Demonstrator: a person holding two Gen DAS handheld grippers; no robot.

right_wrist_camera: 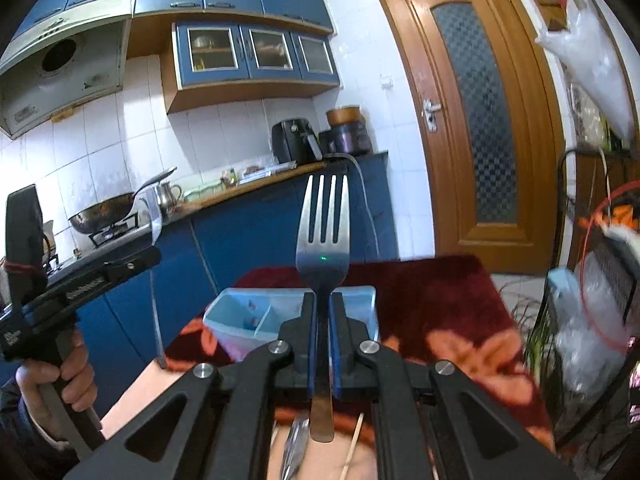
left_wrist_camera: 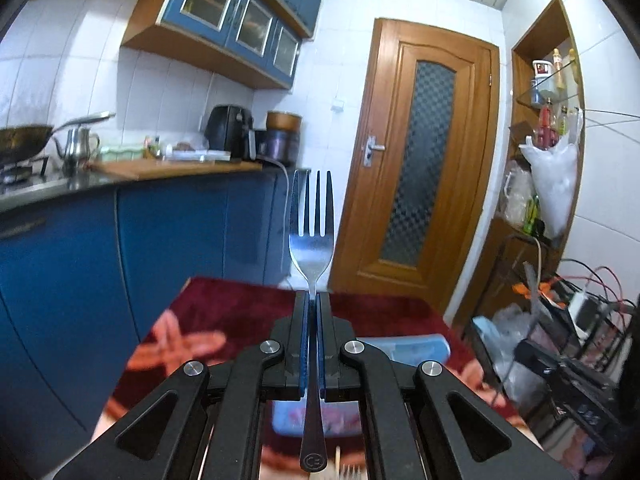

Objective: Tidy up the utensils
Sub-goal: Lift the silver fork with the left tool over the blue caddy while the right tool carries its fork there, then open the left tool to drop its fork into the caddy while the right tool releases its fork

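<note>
Left gripper (left_wrist_camera: 312, 300): jaws clenched on the neck of a fork (left_wrist_camera: 311, 236), tines up and forward, handle running back between the pads. A round stamped mark sits at the handle's end; not readable as letters.

Right gripper (right_wrist_camera: 323, 300): jaws likewise clamped on a second fork (right_wrist_camera: 323, 240), four tines, upright, a small green reflection on its bowl.

Both grippers point slightly below level, held above the table. In the right wrist view the left gripper shows at far left, its handle wrapped by a hand (right_wrist_camera: 60, 376), its fork seen edge-on.

Count: two forks, one per gripper. One light blue tray (right_wrist_camera: 236, 320) with dividers lies just beyond the right jaws on a red floral tablecloth (right_wrist_camera: 432, 300). Under the right gripper lie a thin wooden stick (right_wrist_camera: 354, 444) and a metal utensil (right_wrist_camera: 294, 444), partly hidden.

Background: blue cabinets, wooden door (left_wrist_camera: 420, 160).
</note>
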